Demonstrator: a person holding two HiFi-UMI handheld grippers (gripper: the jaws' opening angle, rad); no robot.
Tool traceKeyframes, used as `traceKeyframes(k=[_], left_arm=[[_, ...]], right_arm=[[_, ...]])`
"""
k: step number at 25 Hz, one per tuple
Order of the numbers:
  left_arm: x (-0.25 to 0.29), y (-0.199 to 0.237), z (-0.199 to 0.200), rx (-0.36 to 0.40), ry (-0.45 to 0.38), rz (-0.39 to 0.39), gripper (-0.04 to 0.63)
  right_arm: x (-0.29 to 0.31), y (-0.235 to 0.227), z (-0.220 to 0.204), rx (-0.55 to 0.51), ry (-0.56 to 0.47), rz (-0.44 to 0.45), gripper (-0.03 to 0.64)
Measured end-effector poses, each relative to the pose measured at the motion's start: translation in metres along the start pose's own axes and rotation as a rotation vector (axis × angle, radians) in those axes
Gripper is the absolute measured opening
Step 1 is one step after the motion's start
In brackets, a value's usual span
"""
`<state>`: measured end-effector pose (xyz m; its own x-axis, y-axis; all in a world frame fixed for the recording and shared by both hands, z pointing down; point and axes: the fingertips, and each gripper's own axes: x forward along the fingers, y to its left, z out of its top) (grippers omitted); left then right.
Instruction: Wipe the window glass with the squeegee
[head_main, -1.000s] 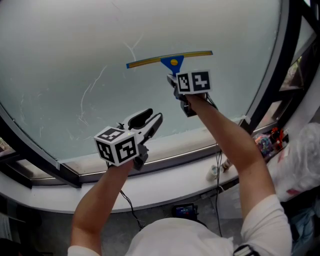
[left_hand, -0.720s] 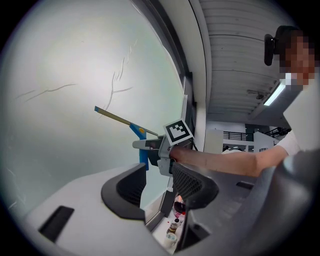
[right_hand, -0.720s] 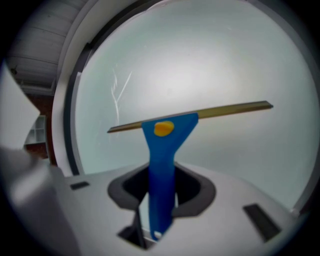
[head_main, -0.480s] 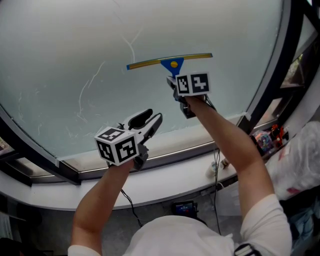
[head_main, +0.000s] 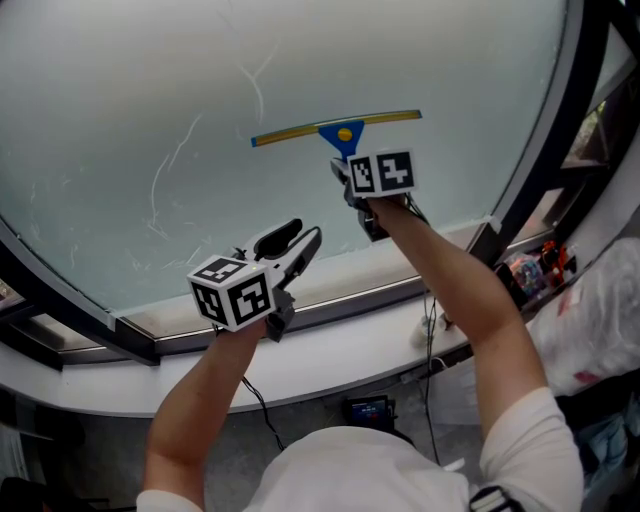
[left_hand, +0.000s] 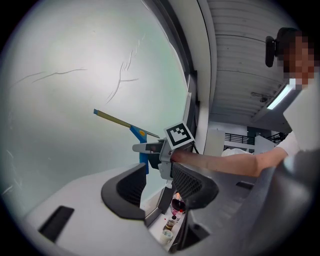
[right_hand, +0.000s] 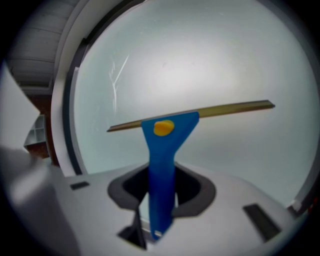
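A squeegee (head_main: 343, 132) with a blue handle, a yellow button and a long thin blade lies with its blade across the window glass (head_main: 150, 100). My right gripper (head_main: 345, 166) is shut on the blue handle (right_hand: 161, 170), below the blade (right_hand: 200, 113). Lower left of it, my left gripper (head_main: 300, 240) hangs away from the glass, open, with nothing between its jaws. The left gripper view shows those open jaws (left_hand: 160, 190) and, beyond them, the right gripper (left_hand: 150, 148) holding the squeegee (left_hand: 136, 132). Thin streaks mark the glass (right_hand: 116, 75).
A white sill (head_main: 330, 330) runs under the window, and a dark frame post (head_main: 550, 130) bounds the glass on the right. Small bottles (head_main: 430, 335) and colourful items (head_main: 525, 270) stand on the sill at the right. A white bag (head_main: 600, 320) sits further right.
My right gripper has drawn the squeegee a little way down the glass. The left gripper has hardly shifted and stays open.
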<state>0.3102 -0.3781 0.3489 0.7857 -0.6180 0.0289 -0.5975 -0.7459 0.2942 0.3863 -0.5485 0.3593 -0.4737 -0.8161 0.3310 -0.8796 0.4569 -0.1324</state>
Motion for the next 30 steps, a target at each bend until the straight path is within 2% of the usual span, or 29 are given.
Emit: traceKeyframes(k=[30], left_arm=[[0.011,0.023,-0.060,-0.101,0.079,0.028,0.189]], right_arm=[[0.027,-0.015,-0.090,0.037,0.124,0.003,0.137]])
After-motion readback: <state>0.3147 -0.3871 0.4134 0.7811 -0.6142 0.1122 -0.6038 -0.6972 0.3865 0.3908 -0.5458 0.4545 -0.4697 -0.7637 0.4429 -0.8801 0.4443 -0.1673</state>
